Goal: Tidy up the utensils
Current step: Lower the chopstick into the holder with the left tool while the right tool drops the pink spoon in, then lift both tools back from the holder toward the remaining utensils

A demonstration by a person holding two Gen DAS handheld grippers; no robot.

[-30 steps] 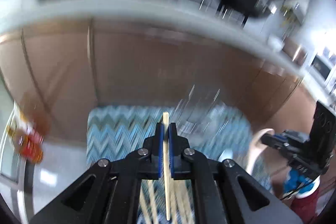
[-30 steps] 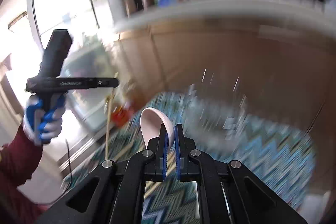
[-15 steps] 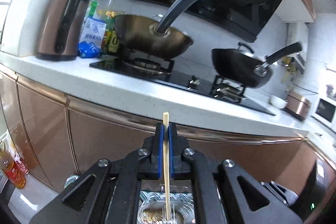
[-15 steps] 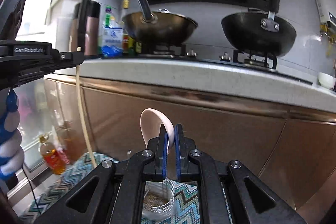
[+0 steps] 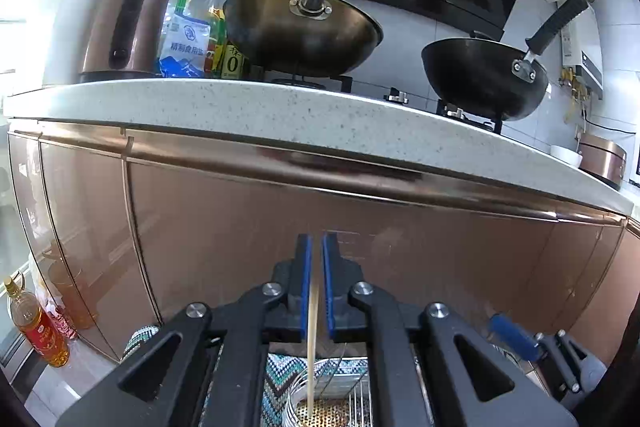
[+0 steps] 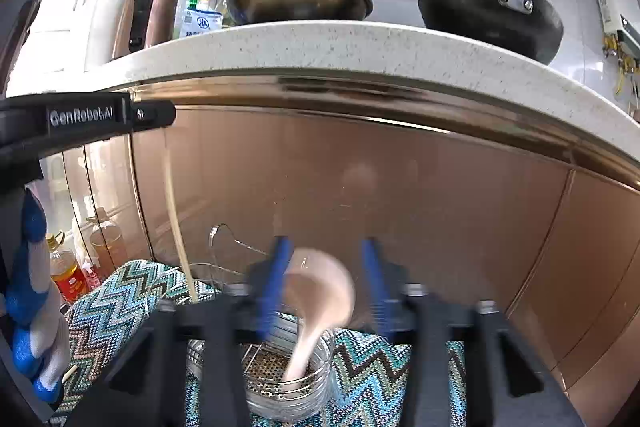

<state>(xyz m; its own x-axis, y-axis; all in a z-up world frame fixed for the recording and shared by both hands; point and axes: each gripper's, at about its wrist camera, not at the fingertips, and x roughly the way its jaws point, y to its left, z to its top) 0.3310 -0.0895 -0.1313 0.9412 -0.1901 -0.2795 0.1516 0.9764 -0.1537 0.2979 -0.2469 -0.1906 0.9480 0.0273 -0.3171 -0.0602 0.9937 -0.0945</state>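
A round metal wire utensil holder (image 6: 280, 379) with a perforated floor stands on a zigzag-patterned cloth (image 6: 116, 311). My right gripper (image 6: 326, 279) is open; a pale pink spoon (image 6: 320, 299) stands free between its fingers, handle down in the holder. My left gripper (image 5: 314, 275) has its jaws slightly apart; a wooden chopstick (image 5: 312, 343) runs loose between them, its lower end in the holder (image 5: 324, 403). The chopstick (image 6: 178, 227) also shows in the right wrist view, hanging below the left gripper body.
A copper-coloured cabinet front (image 5: 280, 227) rises close behind the holder, under a speckled white countertop (image 5: 280, 115). Two woks (image 5: 300, 27), a thermos (image 5: 128, 19) and bottles stand above. Oil bottles (image 5: 36, 331) stand on the floor at left.
Both grippers have dropped lower toward the holder. The right gripper opened and let the spoon go into the holder. The left jaws parted and the chopstick slid down.
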